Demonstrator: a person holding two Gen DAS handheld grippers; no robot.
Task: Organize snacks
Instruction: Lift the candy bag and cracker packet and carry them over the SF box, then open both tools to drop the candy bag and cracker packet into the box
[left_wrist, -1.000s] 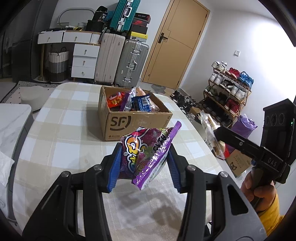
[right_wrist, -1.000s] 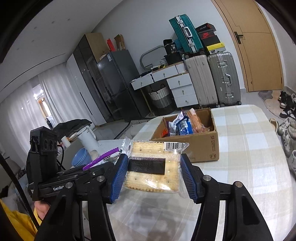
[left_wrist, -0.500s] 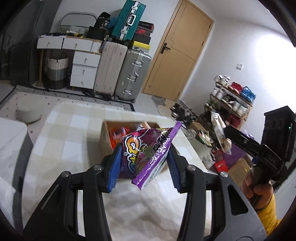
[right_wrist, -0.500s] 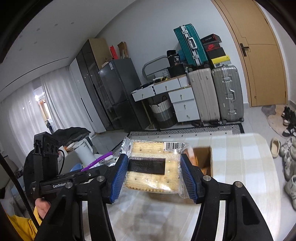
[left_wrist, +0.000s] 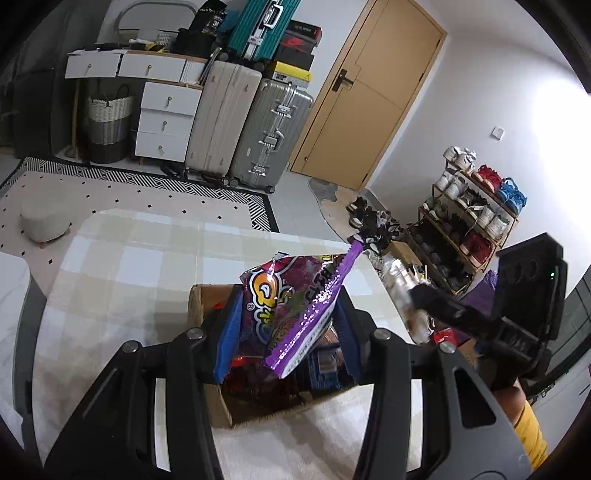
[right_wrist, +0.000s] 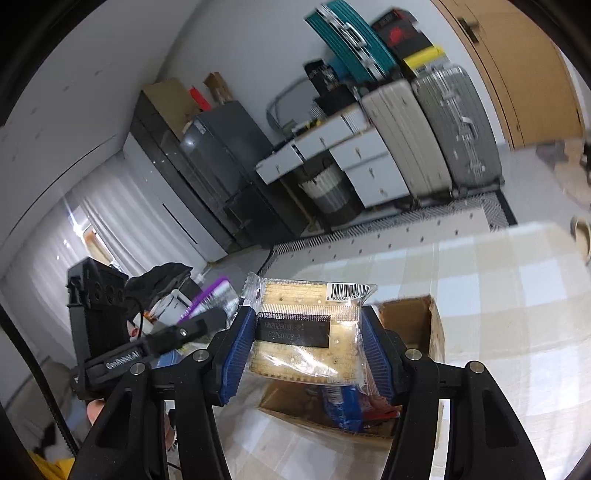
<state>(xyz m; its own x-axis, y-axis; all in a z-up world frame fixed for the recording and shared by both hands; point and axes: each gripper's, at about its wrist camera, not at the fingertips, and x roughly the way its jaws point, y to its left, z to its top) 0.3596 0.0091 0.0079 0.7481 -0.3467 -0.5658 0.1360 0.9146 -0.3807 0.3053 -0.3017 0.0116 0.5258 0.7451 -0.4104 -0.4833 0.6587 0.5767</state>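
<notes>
1. Above the cardboard box (left_wrist: 207, 295), the left gripper (left_wrist: 288, 332) is clamped on a purple candy bag (left_wrist: 295, 302), its blue pads pinching both sides so the bag stands upright with its sealed edge pointing to 1 o'clock.
2. At 12 o'clock in the right wrist view, the right gripper (right_wrist: 308, 350) is closed on a clear cracker pack (right_wrist: 310, 325), held flat by its 2 short edges, barcode uppermost.
3. Both packs hang over the open box (right_wrist: 413, 317), which sits on the checked tablecloth (left_wrist: 129, 266) with other snacks already inside; this placement suggests a drop into it is next.
4. Holding each pack by its sides probably lets the jaws simply open for a clean release.
5. From the left view, the right gripper (left_wrist: 424, 299) shows at 3 o'clock.
</notes>
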